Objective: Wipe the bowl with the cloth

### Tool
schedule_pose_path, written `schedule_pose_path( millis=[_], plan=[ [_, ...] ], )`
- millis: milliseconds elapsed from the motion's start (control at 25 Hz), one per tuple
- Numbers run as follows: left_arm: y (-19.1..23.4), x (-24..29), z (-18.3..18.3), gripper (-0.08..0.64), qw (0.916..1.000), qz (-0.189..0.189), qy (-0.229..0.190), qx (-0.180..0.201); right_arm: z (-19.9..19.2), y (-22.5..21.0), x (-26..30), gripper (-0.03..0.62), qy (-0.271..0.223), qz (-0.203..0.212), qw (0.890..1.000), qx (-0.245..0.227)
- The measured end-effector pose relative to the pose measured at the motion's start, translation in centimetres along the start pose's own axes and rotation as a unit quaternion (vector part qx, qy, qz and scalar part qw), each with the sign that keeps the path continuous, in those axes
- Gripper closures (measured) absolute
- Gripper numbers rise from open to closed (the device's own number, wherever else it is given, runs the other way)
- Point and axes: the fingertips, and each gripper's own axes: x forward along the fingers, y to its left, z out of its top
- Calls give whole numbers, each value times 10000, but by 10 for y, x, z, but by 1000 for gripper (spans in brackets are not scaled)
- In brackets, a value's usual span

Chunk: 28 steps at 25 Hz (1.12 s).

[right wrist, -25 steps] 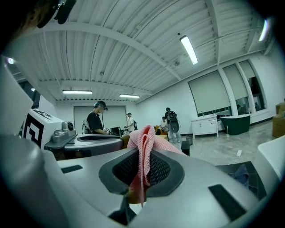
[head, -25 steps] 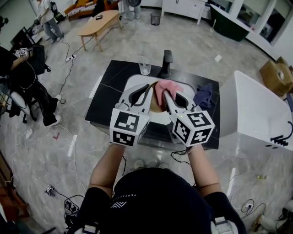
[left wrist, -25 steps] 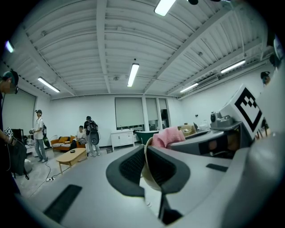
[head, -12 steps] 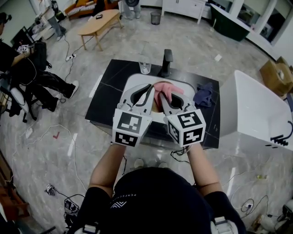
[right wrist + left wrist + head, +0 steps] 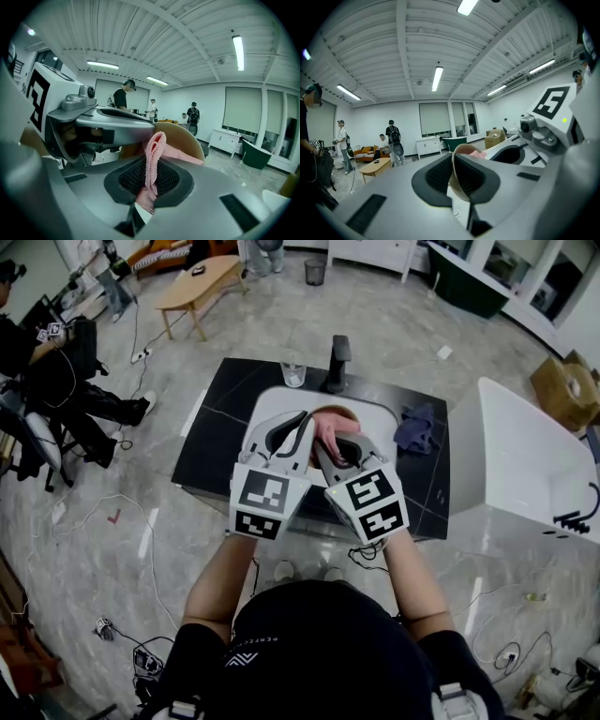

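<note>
Black desk [image 5: 208,446] lay bare at left of the white sink [image 5: 265,409]. Glass [image 5: 292,374] and tap [image 5: 337,360] stood at the far edge. Left gripper [image 5: 453,165] had its jaws clamped on the bowl [image 5: 457,189] rim, with the bowl tilted over the sink. Right gripper [image 5: 151,171] was close beside, jaws pinched on pink cloth [image 5: 155,143] lying against the bowl. Dark rag [image 5: 412,430] lay on the desk at right.

One bowl [image 5: 185,138], two cloths [image 5: 327,428] [image 5: 412,430], one glass [image 5: 292,374]
</note>
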Motion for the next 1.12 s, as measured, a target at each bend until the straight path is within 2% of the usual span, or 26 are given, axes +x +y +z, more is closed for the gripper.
schedule_pose_path(
  millis=[240,440,600,840,1120],
  plan=[
    [2,1,-6,540,9998,-8,11,-186,-6,16,1,545,94,509,9984,-225],
    [5,0,-12,540,9998,62,124,-105,-19,24,1,545,526,736,9939,-632],
    [11,-3,-17,540,9996,123,157,-175,-30,14,0,545,920,412,9909,-891],
    [7,-4,-26,540,9995,5,233,-215,-42,-1,4,545,1197,-22,9889,-882],
    [0,-4,-33,540,9984,-206,342,-404,-38,-14,2,545,1180,-414,9883,-873]
  ],
)
